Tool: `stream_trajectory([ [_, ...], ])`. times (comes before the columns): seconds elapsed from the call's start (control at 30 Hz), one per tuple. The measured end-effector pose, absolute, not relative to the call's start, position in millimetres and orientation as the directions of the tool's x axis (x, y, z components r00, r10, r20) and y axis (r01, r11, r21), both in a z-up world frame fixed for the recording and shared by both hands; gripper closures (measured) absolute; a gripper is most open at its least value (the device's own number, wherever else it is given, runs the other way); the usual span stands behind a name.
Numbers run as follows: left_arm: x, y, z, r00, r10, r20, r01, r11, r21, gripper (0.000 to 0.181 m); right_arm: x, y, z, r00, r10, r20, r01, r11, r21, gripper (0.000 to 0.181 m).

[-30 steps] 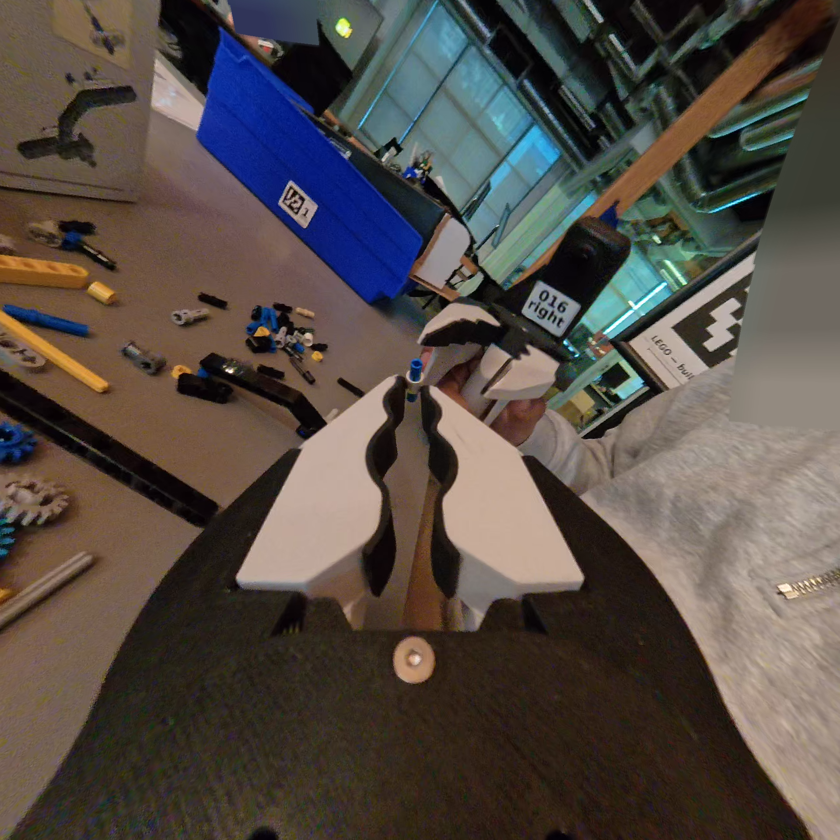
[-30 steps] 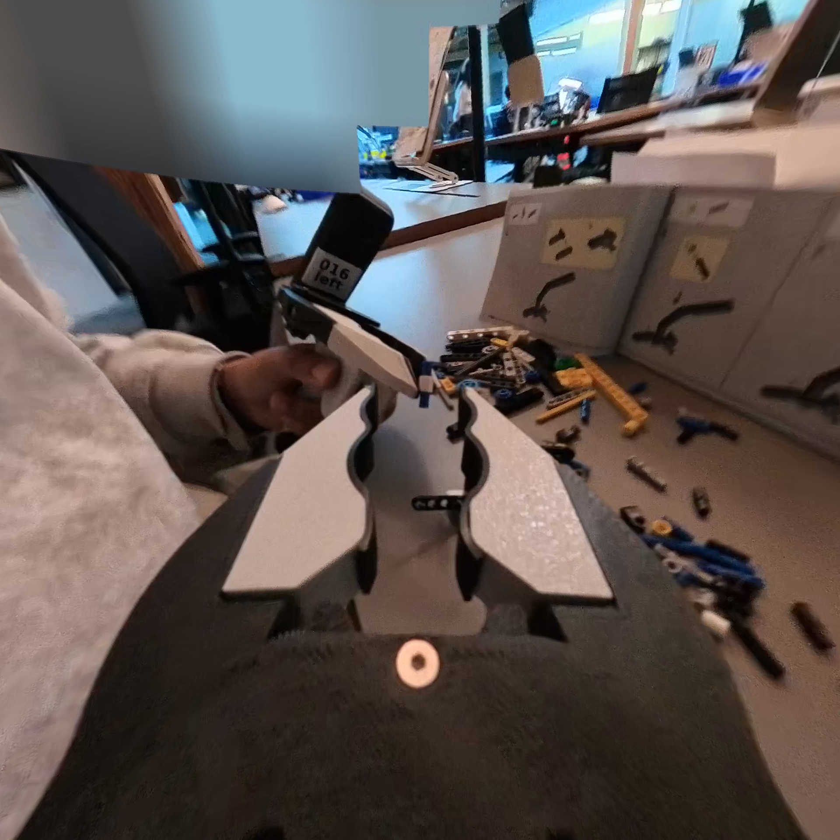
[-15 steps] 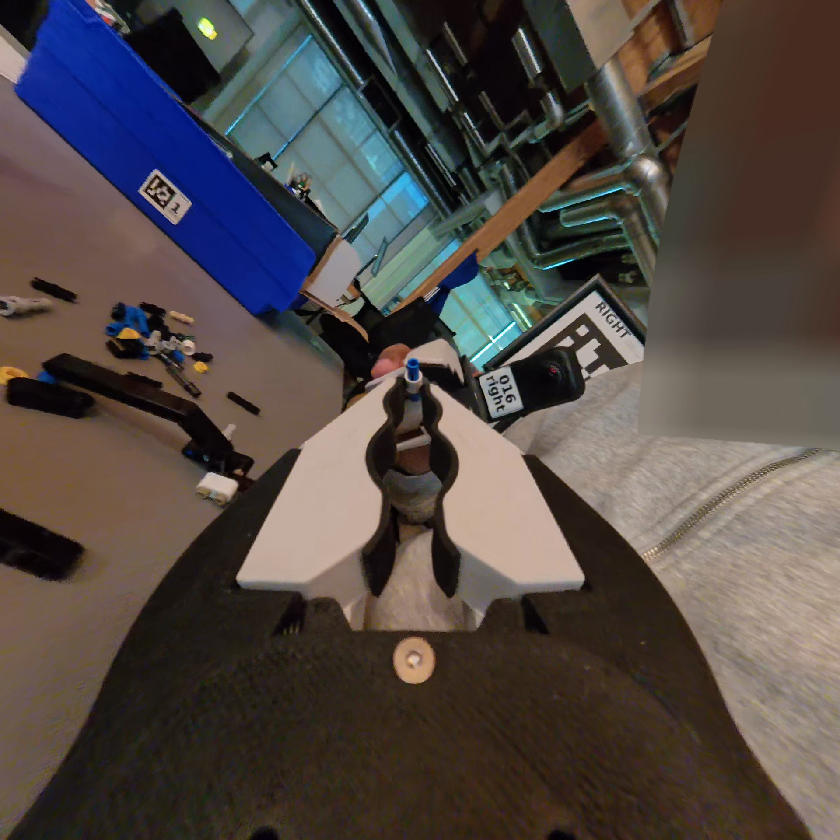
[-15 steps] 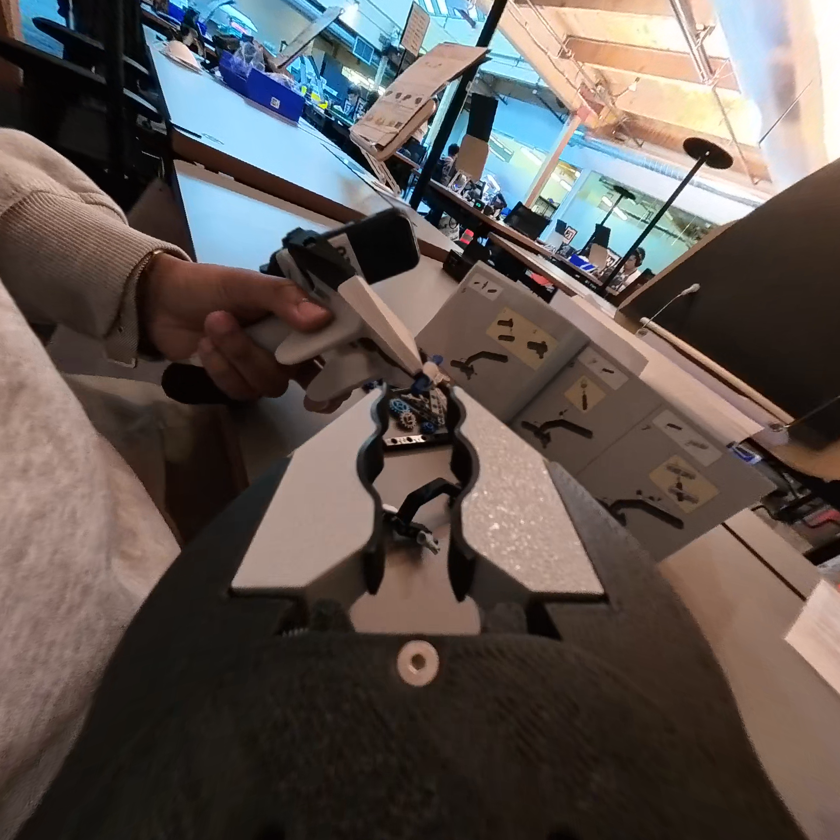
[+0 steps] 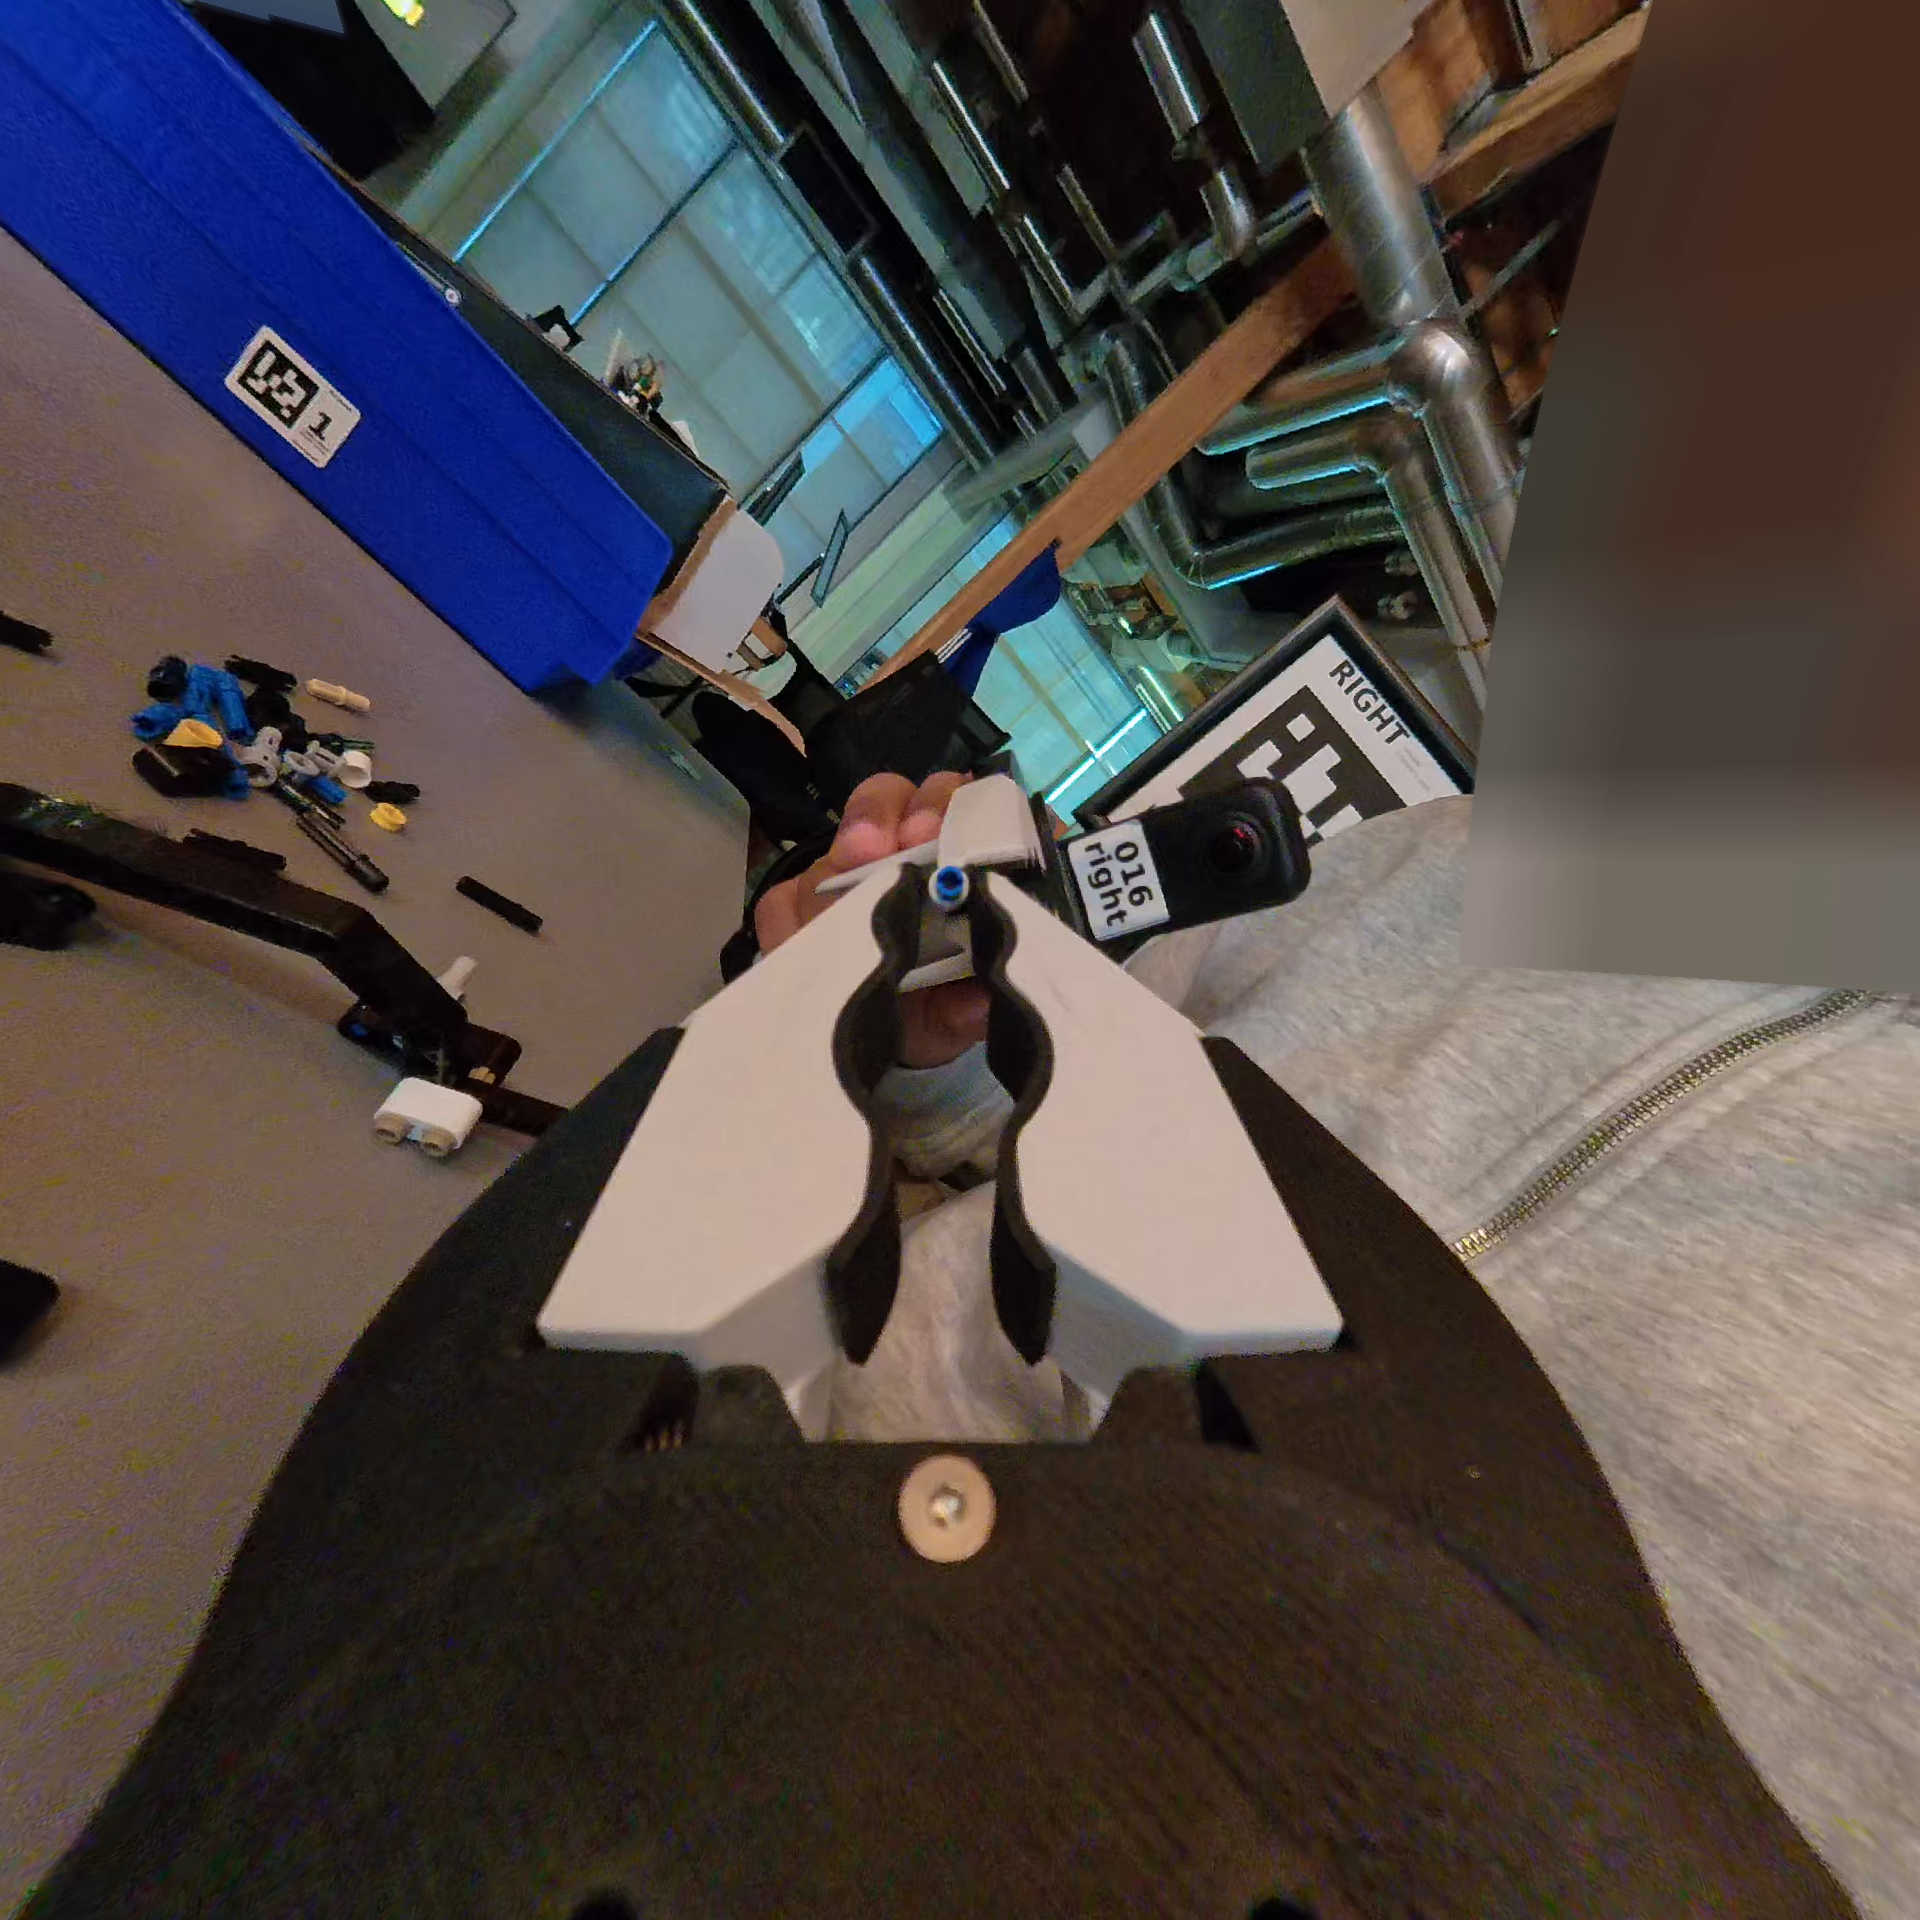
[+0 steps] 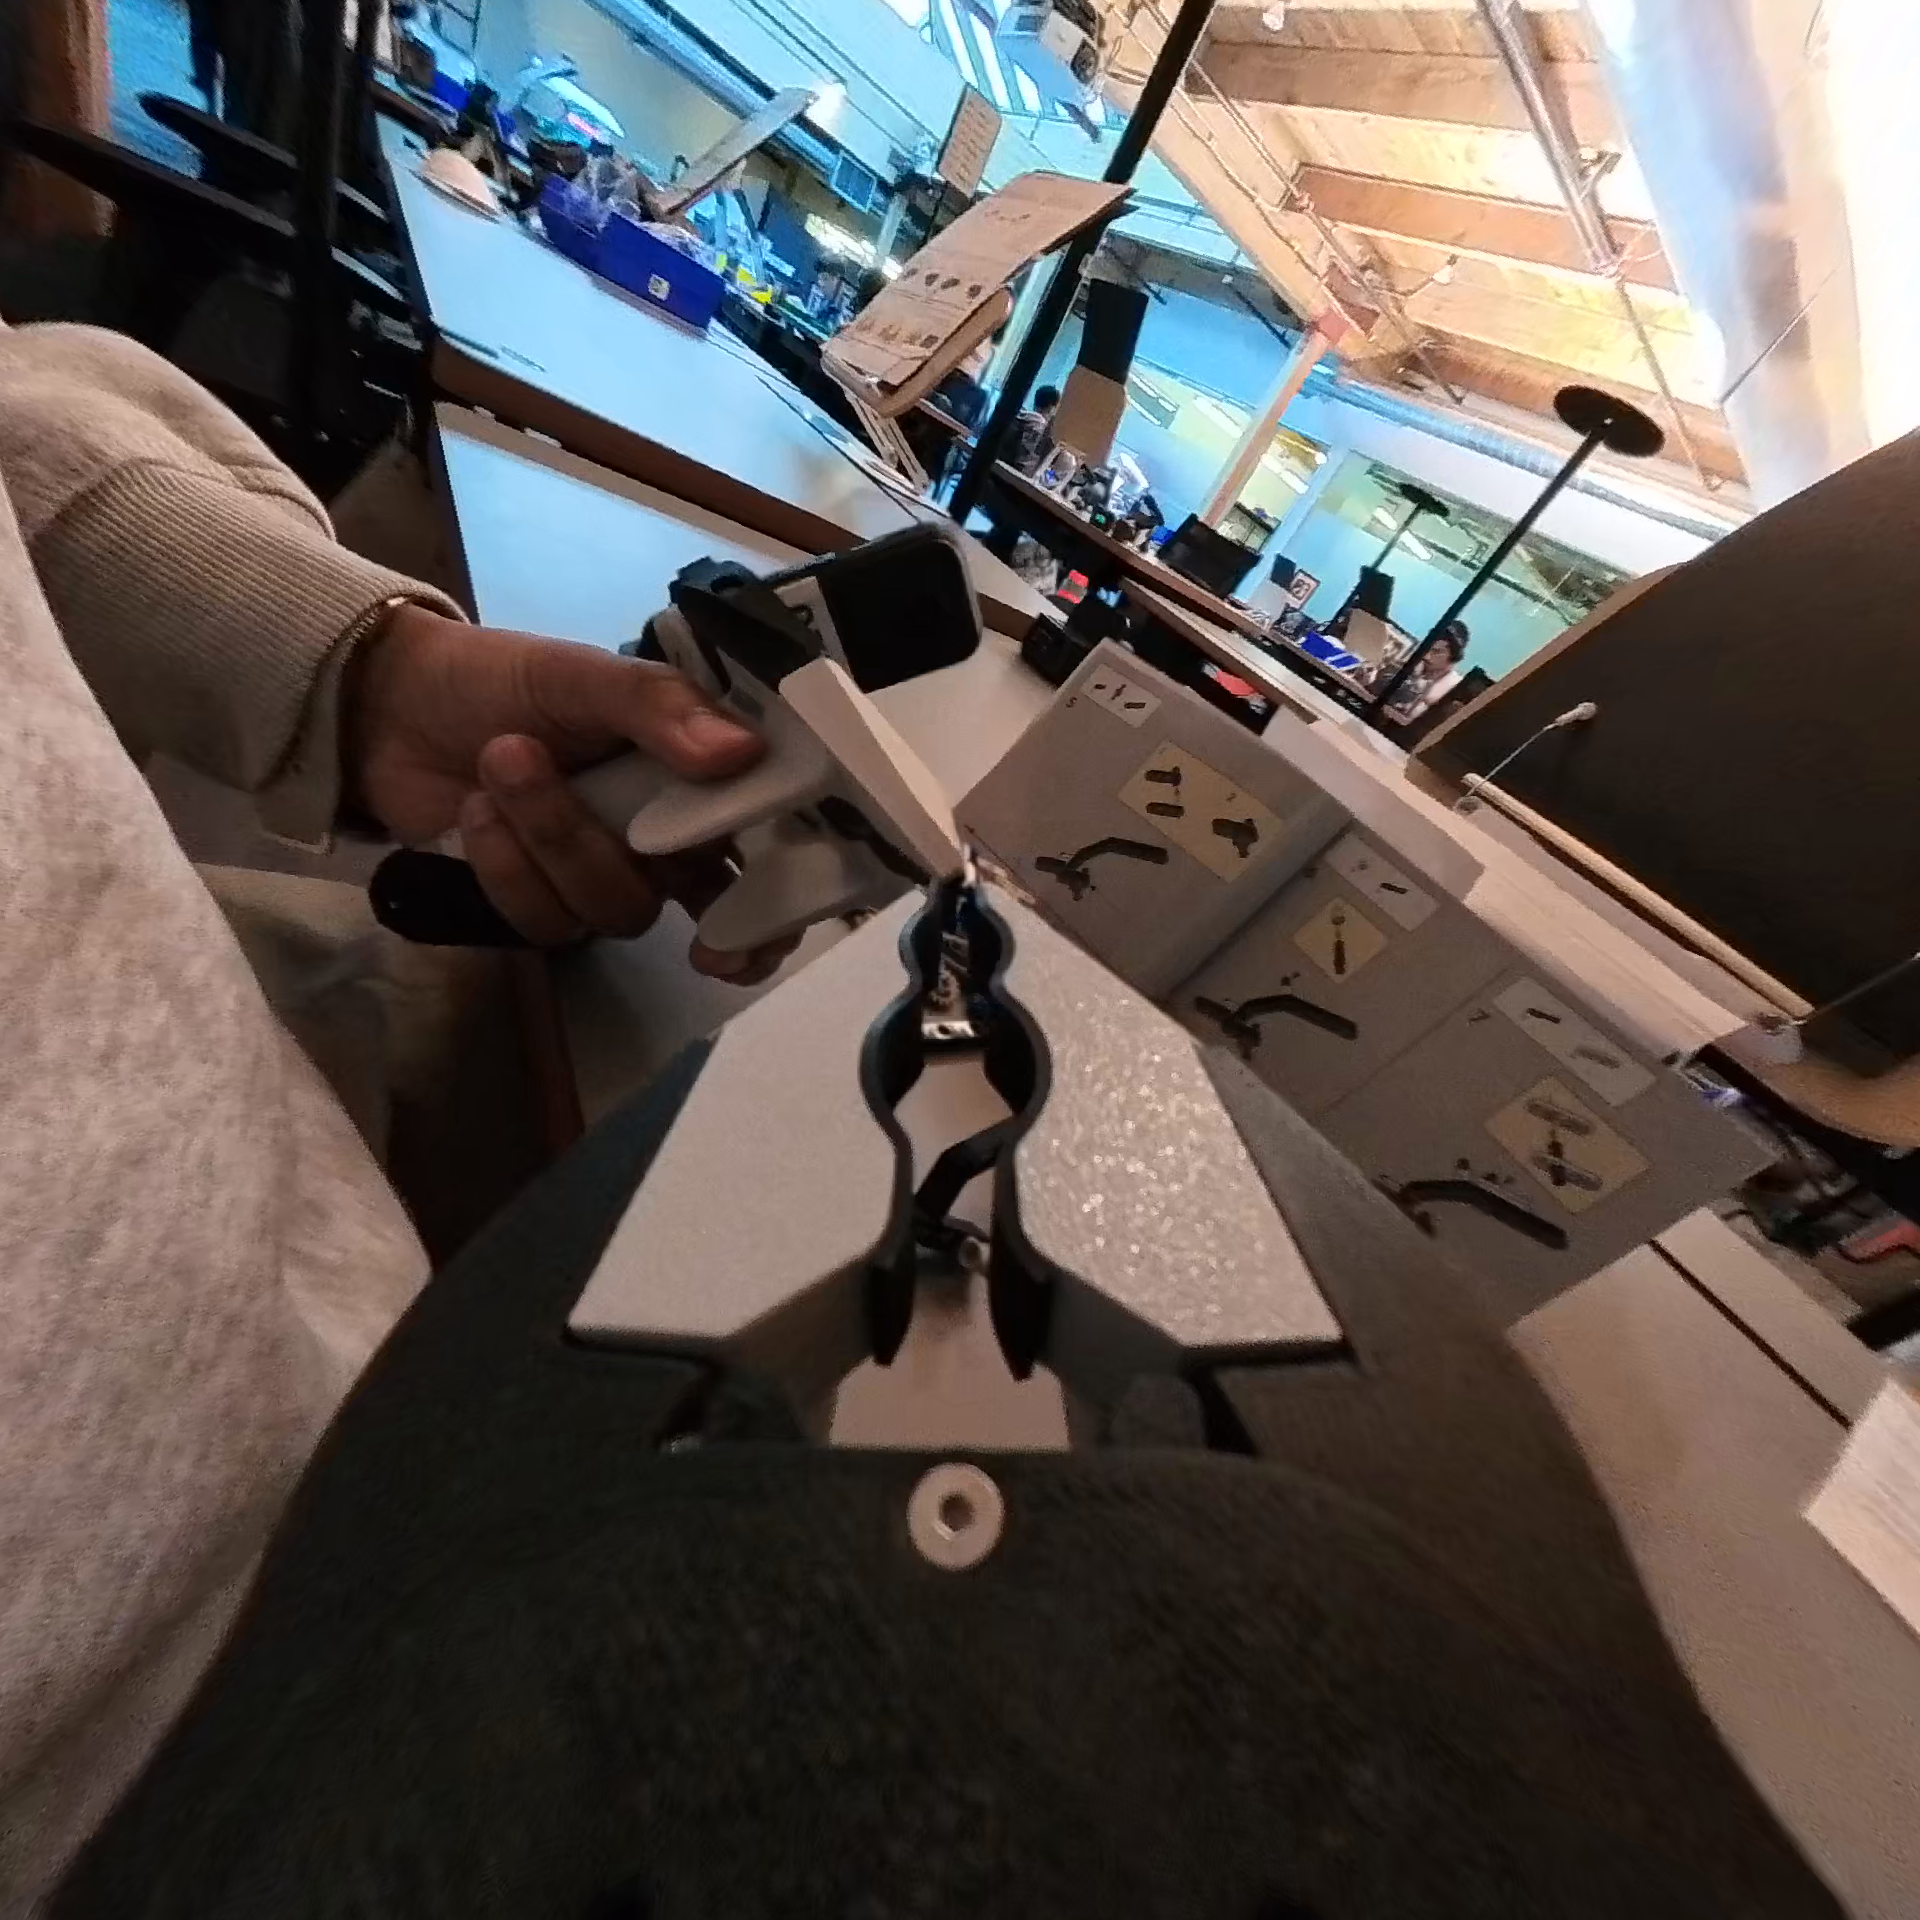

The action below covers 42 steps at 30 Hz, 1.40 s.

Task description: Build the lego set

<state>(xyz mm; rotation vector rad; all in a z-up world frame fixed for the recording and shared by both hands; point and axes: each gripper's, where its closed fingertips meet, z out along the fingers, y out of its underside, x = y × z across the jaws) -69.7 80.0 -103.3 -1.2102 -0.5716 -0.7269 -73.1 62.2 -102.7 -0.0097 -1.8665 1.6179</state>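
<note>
My left gripper is shut on a small blue pin that sticks out at its tips, held in the air in front of a grey sweatshirt. My right gripper has its jaws drawn together, tips touching the left gripper's fingertips at the pin. Whether it grips the pin itself is hidden. In the left wrist view the right gripper's white fingers sit just behind the pin, turned a quarter turn to mine. A hand holds each gripper.
Loose blue, black and yellow lego parts lie on the grey table, with a long black assembly and a white piece nearer. A blue bin stands behind them. Grey sorting boxes line the right. Only a small space, under 4 cm, lies between the two pairs of fingers.
Both grippers have lifted and tilted up from the table. The right gripper's jaws went from wide open to drawn together, and its tips moved onto the pin at the left gripper's tips.
</note>
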Motion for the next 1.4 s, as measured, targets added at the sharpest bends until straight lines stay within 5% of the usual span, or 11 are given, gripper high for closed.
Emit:
stream_trajectory([
  [0.53, -60.9, 85.0, -106.1, 0.665, -0.196, 0.721, 0.746, 0.127, -0.654, 0.161, -61.9, 77.3, -95.1, -0.970, 0.213, 0.119, -0.114, 0.037, -0.993, 0.179],
  [1.07, -56.4, 88.8, -109.1, 0.693, -0.172, 0.700, 0.719, 0.094, -0.689, 0.175, -61.9, 74.8, -106.7, -0.966, 0.202, 0.163, -0.147, 0.093, -0.985, 0.178],
  [1.17, -69.3, 82.2, -105.6, 0.724, -0.107, 0.681, 0.689, 0.160, -0.707, 0.175, -78.2, 78.1, -102.7, -0.934, 0.325, 0.147, -0.138, 0.052, -0.989, 0.149],
  [1.4, -109.5, 57.9, -109.2, 0.670, 0.031, 0.742, 0.696, 0.321, -0.642, 0.175, -125.8, 76.6, -132.2, -0.786, 0.496, -0.369, 0.419, -0.011, -0.908, 0.130],
])
